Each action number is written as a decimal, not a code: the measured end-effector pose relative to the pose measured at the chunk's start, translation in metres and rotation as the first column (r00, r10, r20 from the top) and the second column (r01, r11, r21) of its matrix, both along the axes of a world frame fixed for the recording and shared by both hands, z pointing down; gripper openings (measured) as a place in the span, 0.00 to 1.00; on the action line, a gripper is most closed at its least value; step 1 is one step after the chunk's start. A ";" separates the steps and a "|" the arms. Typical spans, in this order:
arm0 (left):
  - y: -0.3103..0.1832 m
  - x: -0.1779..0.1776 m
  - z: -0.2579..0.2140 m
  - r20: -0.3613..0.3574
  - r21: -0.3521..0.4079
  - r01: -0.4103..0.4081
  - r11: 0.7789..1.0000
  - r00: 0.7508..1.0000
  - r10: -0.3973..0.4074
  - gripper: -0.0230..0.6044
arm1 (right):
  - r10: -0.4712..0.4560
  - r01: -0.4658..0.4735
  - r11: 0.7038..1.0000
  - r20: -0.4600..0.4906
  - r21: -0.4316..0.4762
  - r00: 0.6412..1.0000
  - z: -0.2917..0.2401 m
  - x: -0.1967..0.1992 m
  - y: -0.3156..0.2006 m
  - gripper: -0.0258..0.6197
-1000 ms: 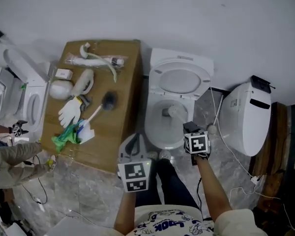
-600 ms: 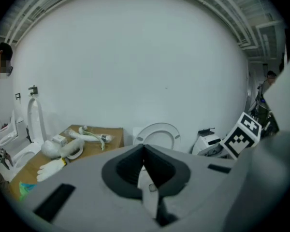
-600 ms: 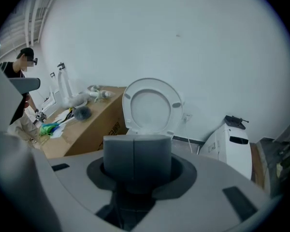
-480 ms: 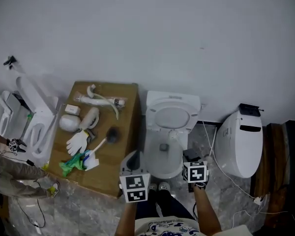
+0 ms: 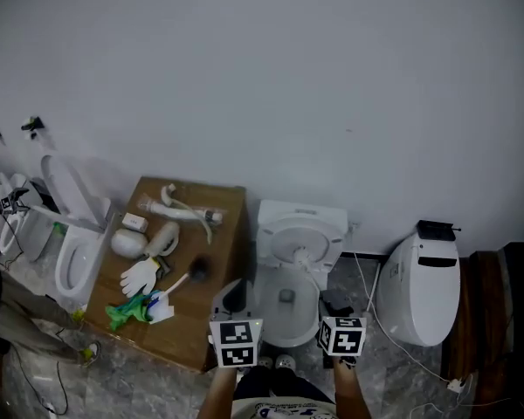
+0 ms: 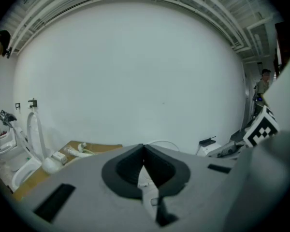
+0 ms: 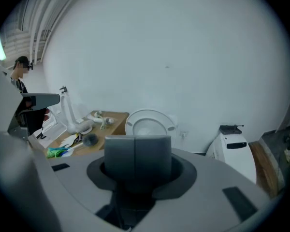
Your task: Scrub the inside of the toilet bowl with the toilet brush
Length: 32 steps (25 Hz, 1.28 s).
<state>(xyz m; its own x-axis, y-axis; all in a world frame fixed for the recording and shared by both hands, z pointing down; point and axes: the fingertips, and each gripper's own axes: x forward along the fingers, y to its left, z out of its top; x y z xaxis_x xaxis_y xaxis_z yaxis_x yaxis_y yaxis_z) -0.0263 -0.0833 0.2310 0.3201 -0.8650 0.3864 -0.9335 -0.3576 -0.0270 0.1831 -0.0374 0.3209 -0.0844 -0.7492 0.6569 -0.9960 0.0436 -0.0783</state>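
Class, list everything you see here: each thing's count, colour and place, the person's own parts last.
toilet: one, white, lid up, centre, by the wall
board: one, brown wood, left of the toilet
brush: one, dark head, pale handle, on the board
glove: one, white, on the board
cloth: one, green, board's near corner
pipe: one, white, board's far end
second toilet: one, white, far right
third toilet: one, white, seat up, far left
left claw: one, grey, shut, empty
right claw: one, grey, shut, empty
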 end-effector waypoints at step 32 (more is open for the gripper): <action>0.000 -0.002 -0.039 -0.051 0.071 0.029 0.997 0.998 -0.026 0.04 | 0.019 -0.023 0.975 0.020 0.221 1.000 -0.084 0.007 -0.004 0.30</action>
<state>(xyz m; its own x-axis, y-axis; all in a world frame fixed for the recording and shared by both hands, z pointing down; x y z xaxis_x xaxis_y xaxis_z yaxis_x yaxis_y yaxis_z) -0.0285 -0.0833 0.1916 0.3131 -0.8987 0.3070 -0.9438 -0.3305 -0.0050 0.1896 -0.0414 0.2367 -0.0768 -0.8777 0.4730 -0.9954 0.0405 -0.0864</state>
